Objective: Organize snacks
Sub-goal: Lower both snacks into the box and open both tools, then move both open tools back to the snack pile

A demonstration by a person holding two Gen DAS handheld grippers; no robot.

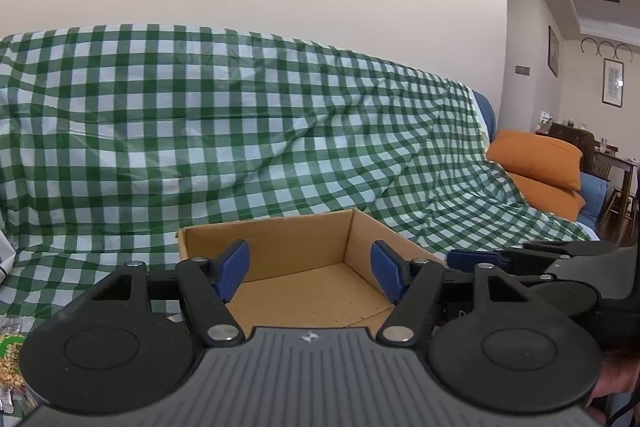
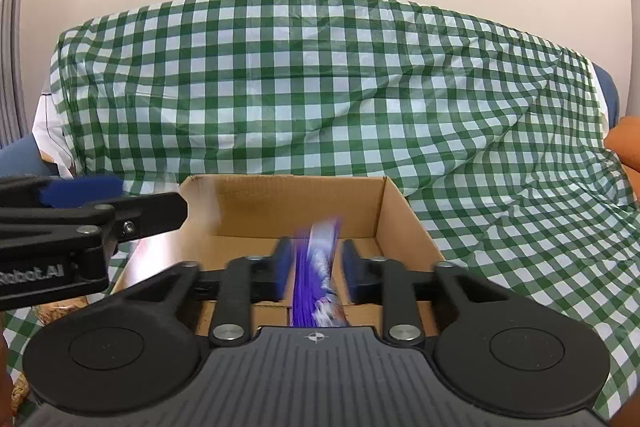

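The right hand-held gripper [image 2: 316,267] stood released – the purple packet [image 2: 318,275] between its pads, dropping – it might miss the box [image 2: 400,211]; the left hand-held gripper [image 1: 310,269] gaped empty.

Both wrist views look closely, slightly downward, into one shared cardboard box [image 1: 280,251].

A sofa covered by a green-and-white checked cloth [image 2: 320,99] carries an open cardboard box [image 2: 396,223] at 6 o'clock in the right wrist view, and two orange cushions [image 1: 540,163] lie at 3 o'clock in the left wrist view.
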